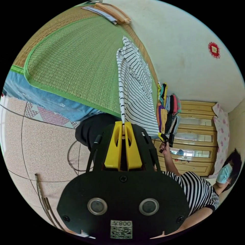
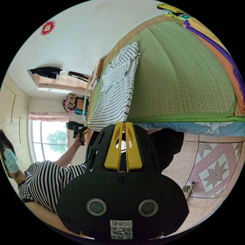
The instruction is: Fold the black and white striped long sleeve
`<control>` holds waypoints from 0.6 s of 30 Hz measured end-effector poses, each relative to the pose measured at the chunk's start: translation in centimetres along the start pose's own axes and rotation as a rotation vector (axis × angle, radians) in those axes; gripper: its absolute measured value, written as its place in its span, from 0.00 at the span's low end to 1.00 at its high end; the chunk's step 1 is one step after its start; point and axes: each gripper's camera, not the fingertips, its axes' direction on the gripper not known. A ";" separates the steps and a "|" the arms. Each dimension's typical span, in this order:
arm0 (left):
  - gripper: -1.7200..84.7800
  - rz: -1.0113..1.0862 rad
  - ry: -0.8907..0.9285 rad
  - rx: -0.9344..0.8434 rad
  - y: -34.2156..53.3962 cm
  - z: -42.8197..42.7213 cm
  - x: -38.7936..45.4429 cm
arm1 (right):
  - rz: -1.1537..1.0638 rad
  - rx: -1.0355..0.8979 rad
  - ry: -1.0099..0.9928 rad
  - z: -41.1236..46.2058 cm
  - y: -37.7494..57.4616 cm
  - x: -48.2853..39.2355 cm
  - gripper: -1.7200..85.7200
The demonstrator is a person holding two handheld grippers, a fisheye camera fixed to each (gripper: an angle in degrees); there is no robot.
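The black and white striped long sleeve lies stretched over the green woven mat on the bed. In the left gripper view my left gripper is shut on one hem corner, its yellow jaws pinching the fabric edge. The right gripper appears there too, held in a hand at the other hem corner. In the right gripper view the shirt runs away from my right gripper, whose jaws are shut on its corner. The left gripper shows at the far corner, held by a hand.
A stack of folded clothes sits on the bed beside the shirt; it also lines the mat's edge. A wooden dresser stands behind. The person in a striped top stands at the bedside. Tiled floor lies below.
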 end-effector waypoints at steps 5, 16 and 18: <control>0.03 0.034 0.038 0.003 2.0 -1.0 -1.1 | -0.051 0.014 -0.023 -2.1 1.8 -1.3 0.04; 0.03 0.081 0.162 0.033 6.8 -4.4 -2.9 | -0.067 0.064 -0.107 -5.3 8.8 -0.9 0.04; 0.03 0.070 0.194 0.034 7.9 -4.9 -3.4 | -0.068 0.079 -0.120 -5.8 10.3 -0.5 0.04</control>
